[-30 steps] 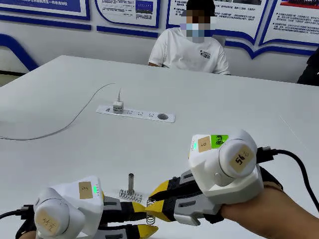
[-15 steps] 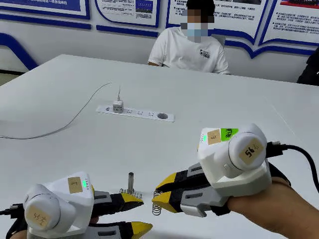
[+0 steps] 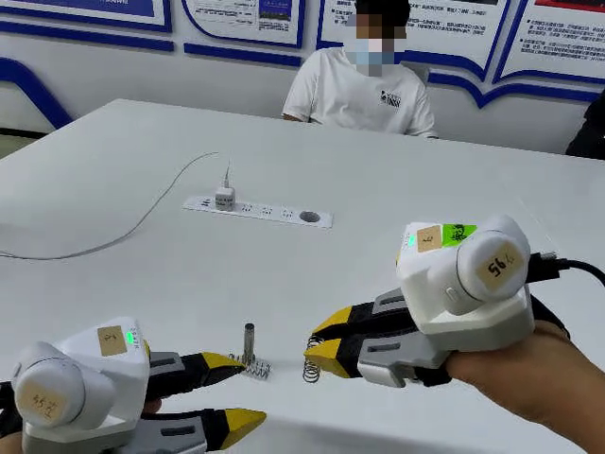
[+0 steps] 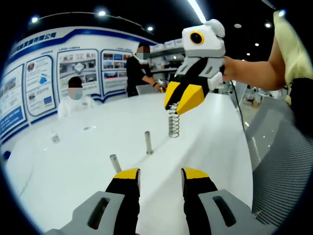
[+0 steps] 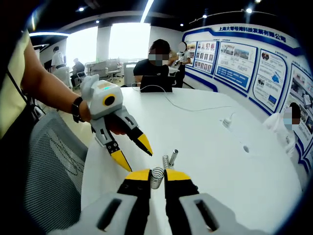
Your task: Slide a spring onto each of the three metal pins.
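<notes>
Right gripper (image 3: 310, 352) has swung clear, clamped on a spring (image 3: 311, 372); left gripper (image 3: 248, 392) gapes (empty). Pin (image 3: 250, 340) bare, threading likely next.

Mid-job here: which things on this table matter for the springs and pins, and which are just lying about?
For the job: spring in the right gripper; far metal pin; near metal pin; loose spring on the table; left gripper, open.
Lying about: power strip; plugged-in charger; cable.
</notes>
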`<state>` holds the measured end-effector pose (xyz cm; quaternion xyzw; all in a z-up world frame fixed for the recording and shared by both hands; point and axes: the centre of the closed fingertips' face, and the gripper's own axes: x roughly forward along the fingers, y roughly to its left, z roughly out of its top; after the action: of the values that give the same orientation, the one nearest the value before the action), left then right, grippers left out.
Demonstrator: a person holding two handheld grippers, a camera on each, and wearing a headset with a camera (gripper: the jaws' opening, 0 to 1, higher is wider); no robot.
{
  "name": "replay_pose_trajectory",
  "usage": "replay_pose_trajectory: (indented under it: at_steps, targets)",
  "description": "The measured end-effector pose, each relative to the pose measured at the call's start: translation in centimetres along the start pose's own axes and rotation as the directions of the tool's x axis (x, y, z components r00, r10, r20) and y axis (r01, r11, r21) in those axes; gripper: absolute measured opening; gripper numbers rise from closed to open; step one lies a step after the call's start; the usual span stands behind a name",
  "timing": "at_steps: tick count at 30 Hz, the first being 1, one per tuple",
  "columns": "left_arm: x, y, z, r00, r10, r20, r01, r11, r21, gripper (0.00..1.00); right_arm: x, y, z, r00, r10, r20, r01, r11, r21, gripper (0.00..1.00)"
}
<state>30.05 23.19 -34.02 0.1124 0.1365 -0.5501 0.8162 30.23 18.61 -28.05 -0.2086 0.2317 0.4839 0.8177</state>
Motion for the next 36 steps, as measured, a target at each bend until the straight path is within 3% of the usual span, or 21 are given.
replay_pose_trajectory:
  at_steps: [17,36]
  targets:
    - [-0.7,1.5,-0.8,0.9992,0.040,-0.008,-0.040,0.999,-0.025,0.38,-1.4,-3.5,0.5,0.9942,-0.103,0.031,0.103,0.995,0.015,0.12]
    - [-1.1,2.2,-0.9,0.9980,0.063,-0.009,-0.063,0.997,-0.040,0.42,-0.8,-6.4,-0.7,0.9854,-0.170,0.010,0.169,0.984,0.051,0.11]
